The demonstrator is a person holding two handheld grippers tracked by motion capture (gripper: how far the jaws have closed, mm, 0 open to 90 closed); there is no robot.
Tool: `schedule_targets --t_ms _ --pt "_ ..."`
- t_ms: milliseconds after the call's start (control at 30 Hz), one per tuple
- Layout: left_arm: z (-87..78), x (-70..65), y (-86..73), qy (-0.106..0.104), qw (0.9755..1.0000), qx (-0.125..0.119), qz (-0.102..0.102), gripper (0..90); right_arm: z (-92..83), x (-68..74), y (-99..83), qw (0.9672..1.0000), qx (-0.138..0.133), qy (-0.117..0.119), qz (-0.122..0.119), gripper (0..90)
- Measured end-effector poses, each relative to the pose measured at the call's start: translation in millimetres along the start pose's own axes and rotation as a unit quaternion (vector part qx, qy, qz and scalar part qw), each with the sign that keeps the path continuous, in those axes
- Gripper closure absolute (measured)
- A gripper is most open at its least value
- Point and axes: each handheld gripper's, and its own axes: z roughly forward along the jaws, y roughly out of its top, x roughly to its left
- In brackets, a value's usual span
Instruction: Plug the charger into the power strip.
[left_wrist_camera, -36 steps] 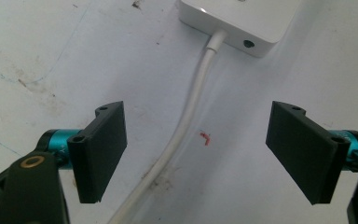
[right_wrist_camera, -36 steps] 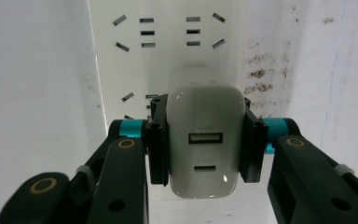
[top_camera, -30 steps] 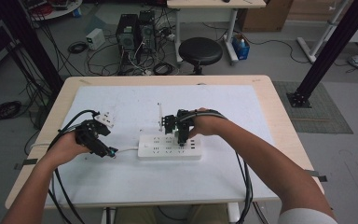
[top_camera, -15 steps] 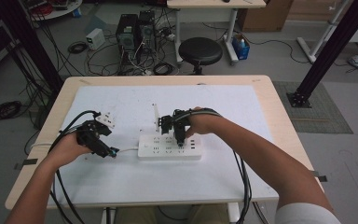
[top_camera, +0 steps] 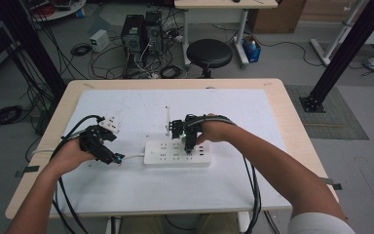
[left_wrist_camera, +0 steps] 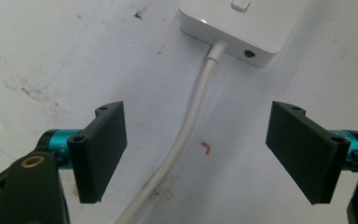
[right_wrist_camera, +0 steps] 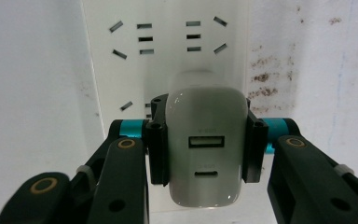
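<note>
Right claw (right_wrist_camera: 207,144): jaws clamped on the two flanks of a white charger (right_wrist_camera: 204,149), one black pad on each side. Charger: glossy white block with rounded corners; the face toward the right gripper view carries two ports, a wider rectangular one above a small oval one, each with a faint grey label. It sits directly over the power strip (right_wrist_camera: 168,56); whether its prongs are seated in a socket cannot be told.

Power strip: long white bar with several groups of dark socket slots, lying flat near the middle of the tabletop (top_camera: 282,107), long side across the person's front. In the high view the right claw (top_camera: 189,146) stands over the strip's right half (top_camera: 163,157).

Left claw (left_wrist_camera: 196,154): jaws wide apart, holding nothing, hovering low over the white cord (left_wrist_camera: 193,121). The cord runs up between the two jaws, touching neither, and enters the end face of the strip (left_wrist_camera: 242,25), just beside a small round hole. A small red mark (left_wrist_camera: 206,147) sits on the sheet between the jaws. In the high view the left claw (top_camera: 111,157) is just off the strip's left end.

Surround: a white sheet (top_camera: 253,190), smudged and speckled, covers most of the wooden tabletop, leaving a bare rim. A small white block (top_camera: 109,124) lies just behind the left hand. Wide bare sheet lies in front of, behind and to the right of the strip; all edges are well apart from both claws.
</note>
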Motion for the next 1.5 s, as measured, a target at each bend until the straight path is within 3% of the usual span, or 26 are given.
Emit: schedule_targets --t_ms 333,500,600,700,733,767,933,1000,1067,1100,1167,1200,1267,1300,1333,1433,1500 --pt "3.3 2.5 -8.0 -0.003 1.0000 0.002 -0.008 20.3 2.3 -7.8 -7.2 0.9993 -0.026 0.027 0.009 62.3" --pt "3.4 2.5 -7.3 -0.005 1.0000 0.000 -0.006 20.4 2.3 -10.3 -8.0 0.9989 -0.032 0.033 -0.009 61.5" --pt "2.4 3.0 -10.0 -0.003 1.0000 -0.001 -0.008 20.4 3.4 -9.9 -8.9 0.9986 -0.034 0.038 -0.012 42.3" --pt "0.7 4.9 -12.9 -0.001 0.9999 -0.006 -0.012 20.3 -4.7 -13.4 -12.5 0.9972 -0.064 0.035 0.015 28.8" --pt "0.7 4.9 -12.9 -0.001 0.9999 -0.006 -0.012 20.3 -4.7 -13.4 -12.5 0.9972 -0.064 0.035 0.015 28.8" --pt "0.0 6.5 -14.1 0.000 0.9999 -0.009 -0.014 20.4 -14.6 -17.4 -16.2 0.9939 -0.093 0.035 0.046 21.6" --pt "-0.1 7.5 -14.7 0.000 0.9998 -0.012 -0.015 20.3 -22.7 -20.3 -22.3 0.9918 -0.103 0.034 0.068 17.6" --pt "-0.1 7.4 -14.5 -0.002 0.9998 -0.011 -0.013 20.3 -29.3 -25.2 -31.0 0.9848 -0.119 0.051 0.116 17.5" --pt "0.0 7.1 -14.2 -0.002 0.9998 -0.011 -0.014 20.3 -32.1 -27.9 -34.9 0.9830 -0.121 0.055 0.127 15.3" --pt "0.0 7.1 -13.9 -0.002 0.9999 -0.010 -0.012 20.4 -34.1 -30.1 -39.3 0.9817 -0.129 0.052 0.130 10.5" --pt "-0.1 6.5 -13.4 -0.002 0.9999 -0.010 -0.013 20.3 -40.9 -30.6 -47.9 0.9774 -0.132 0.044 0.160 10.3" --pt "0.0 6.4 -13.1 -0.004 0.9999 -0.010 -0.011 20.4 -47.4 -32.7 -57.6 0.9723 -0.135 0.038 0.187 10.3" --pt "-0.2 6.5 -12.8 -0.004 0.9999 -0.009 -0.010 20.3 -53.4 -33.9 -67.6 0.9679 -0.126 0.010 0.217 10.3" --pt "-0.4 6.1 -12.5 -0.003 0.9999 -0.009 -0.012 20.3 -56.3 -32.3 -71.8 0.9675 -0.123 -0.009 0.221 10.3" --pt "-0.6 5.9 -12.3 -0.004 0.9998 -0.011 -0.013 20.3 -56.3 -32.3 -71.8 0.9675 -0.123 -0.009 0.221 10.3" --pt "-2.4 5.8 -11.0 -0.002 0.9999 -0.009 -0.008 20.3 -66.2 -27.7 -86.5 0.9735 -0.096 0.009 0.208 10.4" --pt "-3.1 5.5 -10.3 -0.002 0.9999 -0.011 -0.007 20.4 -70.3 -24.4 -91.9 0.9707 -0.084 0.008 0.225 10.3"
